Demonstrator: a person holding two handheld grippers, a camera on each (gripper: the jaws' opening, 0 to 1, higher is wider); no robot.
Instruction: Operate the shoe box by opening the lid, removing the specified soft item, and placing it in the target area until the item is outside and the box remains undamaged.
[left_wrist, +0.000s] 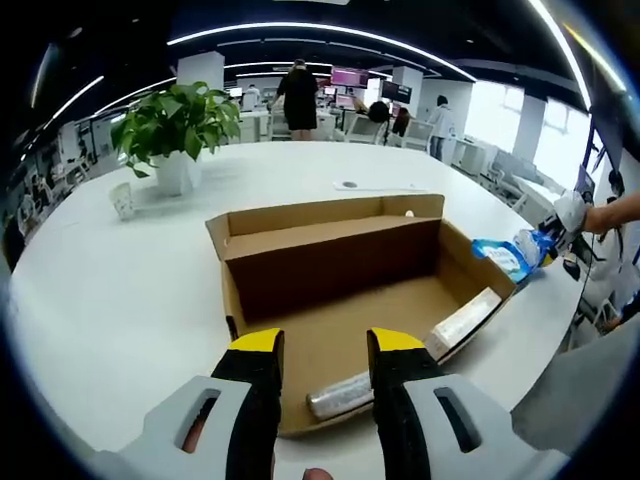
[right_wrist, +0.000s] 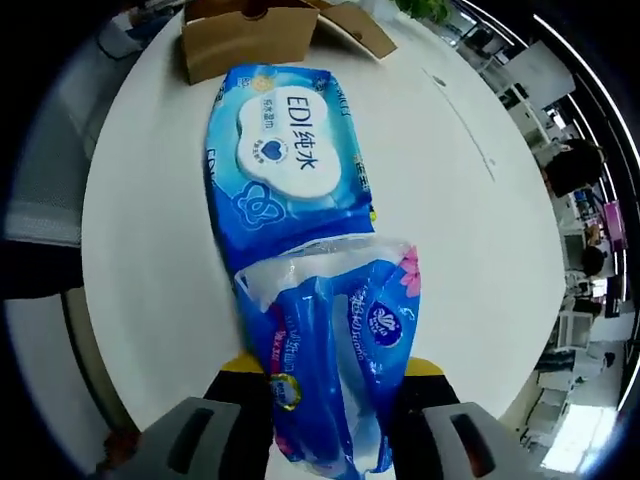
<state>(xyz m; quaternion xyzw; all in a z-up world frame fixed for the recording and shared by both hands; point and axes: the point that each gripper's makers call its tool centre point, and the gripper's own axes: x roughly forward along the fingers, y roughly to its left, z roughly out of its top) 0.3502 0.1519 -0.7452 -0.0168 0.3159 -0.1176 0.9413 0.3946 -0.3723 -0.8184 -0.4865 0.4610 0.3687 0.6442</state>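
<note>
The white table (left_wrist: 120, 300) spreads wide around the open shoe box (left_wrist: 330, 265), with bare surface on every side out to its curved rim; a potted plant (left_wrist: 178, 135) and a small cup (left_wrist: 121, 200) stand well back. The left gripper (left_wrist: 322, 372) hovers at the box's near edge, its jaws apart and holding nothing, above a foil-wrapped roll (left_wrist: 342, 396) lying inside. Off to the box's side, the right gripper (right_wrist: 330, 400) is closed on a blue tissue pack (right_wrist: 345, 350), which hangs over a blue wet-wipes pack (right_wrist: 285, 150) lying flat on the table outside the box.
</note>
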